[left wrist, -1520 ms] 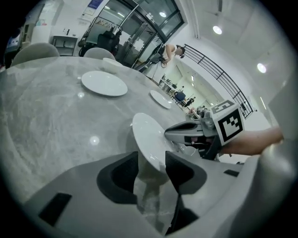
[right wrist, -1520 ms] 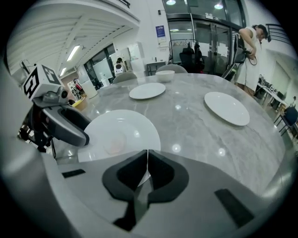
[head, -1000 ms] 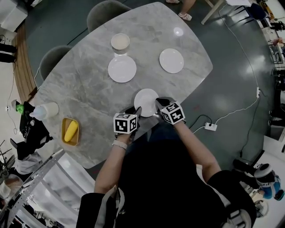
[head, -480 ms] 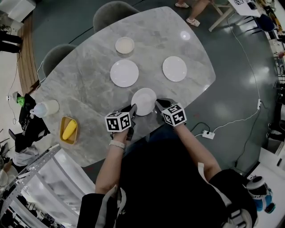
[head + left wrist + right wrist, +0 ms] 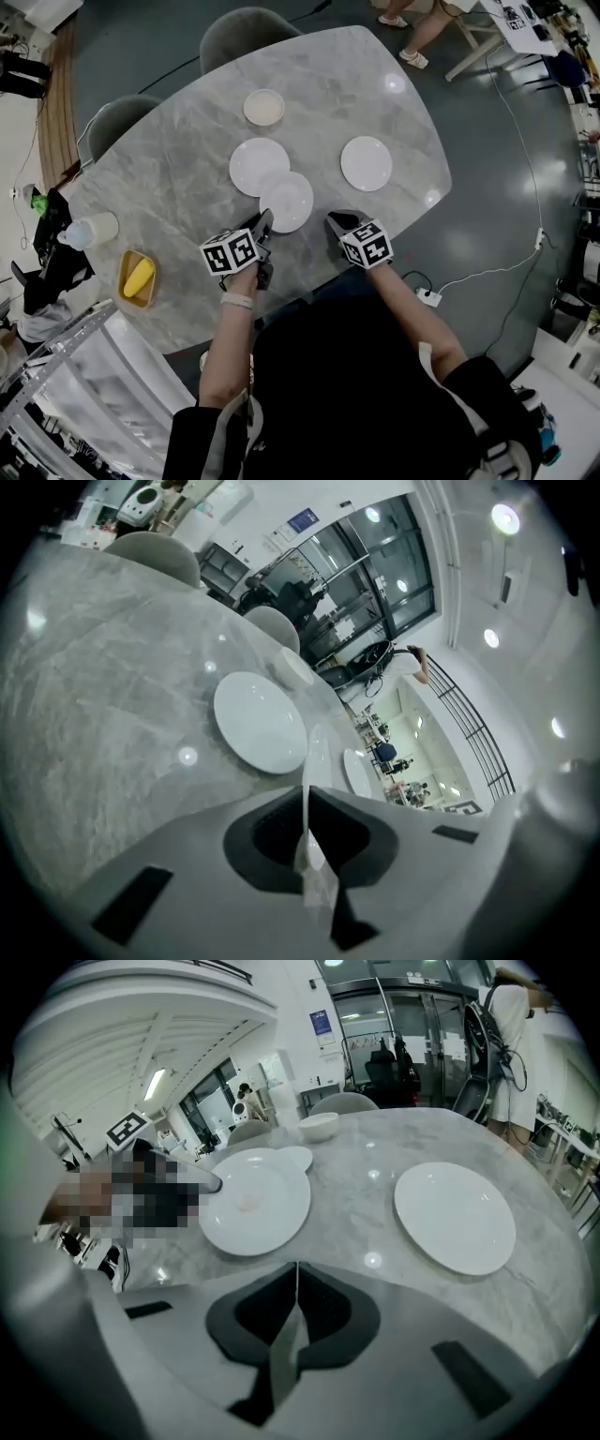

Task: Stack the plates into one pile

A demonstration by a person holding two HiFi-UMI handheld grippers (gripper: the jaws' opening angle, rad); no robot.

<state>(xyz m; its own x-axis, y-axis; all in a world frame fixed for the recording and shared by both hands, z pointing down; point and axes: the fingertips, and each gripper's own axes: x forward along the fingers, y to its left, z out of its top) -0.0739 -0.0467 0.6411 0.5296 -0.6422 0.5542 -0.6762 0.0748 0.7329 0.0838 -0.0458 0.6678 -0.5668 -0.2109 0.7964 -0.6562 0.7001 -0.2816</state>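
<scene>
Three white plates and a small bowl (image 5: pixel 263 107) are on the grey marble table (image 5: pixel 178 187). My left gripper (image 5: pixel 264 225) is shut on the near rim of one plate (image 5: pixel 287 202), which shows edge-on (image 5: pixel 317 752) between its jaws in the left gripper view. That plate's far edge overlaps a second plate (image 5: pixel 257 165) lying flat. The third plate (image 5: pixel 366 163) lies alone to the right. My right gripper (image 5: pixel 333 223) is shut and empty, just right of the held plate (image 5: pixel 253 1202) and apart from it.
A yellow tray (image 5: pixel 138 277) with a yellow object and a white jug (image 5: pixel 89 231) stand at the table's left end. Two grey chairs (image 5: pixel 246 23) are tucked in at the far side. The table's near edge runs just below both grippers.
The left gripper closed on the plate's rim and carried it up and to the left, onto the edge of the second plate. The right gripper came away from the plate.
</scene>
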